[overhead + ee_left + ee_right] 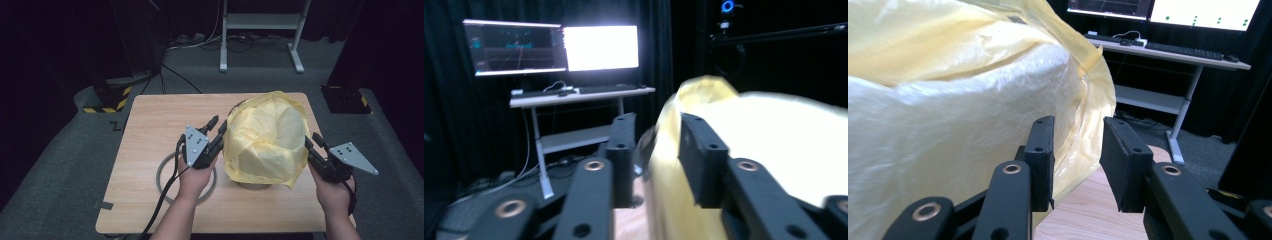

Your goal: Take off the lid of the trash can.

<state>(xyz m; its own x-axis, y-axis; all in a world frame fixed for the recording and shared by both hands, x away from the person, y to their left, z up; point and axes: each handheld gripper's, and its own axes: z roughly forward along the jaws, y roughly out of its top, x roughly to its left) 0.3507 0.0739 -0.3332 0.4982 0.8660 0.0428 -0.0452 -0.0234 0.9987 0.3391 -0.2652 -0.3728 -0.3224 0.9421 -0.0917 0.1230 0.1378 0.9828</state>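
A crinkled yellow plastic bag (265, 140) is draped over a round container whose base (255, 186) shows beneath it, right of the middle of the wooden table (160, 120). My left gripper (219, 124) stands open at the bag's left side. In the left gripper view (656, 125) the blurred bag edge (664, 150) lies in the gap between the jaws. My right gripper (311, 138) is open at the bag's right side. In the right gripper view (1077, 125) the bag (948, 110) hangs just past the jaws.
A grey ring (161, 172) lies flat on the table under my left hand. Beyond the table stand a white desk frame (260, 22) and two stands with black-and-yellow striped bases (107, 102). A desk with lit monitors (599, 47) is farther off.
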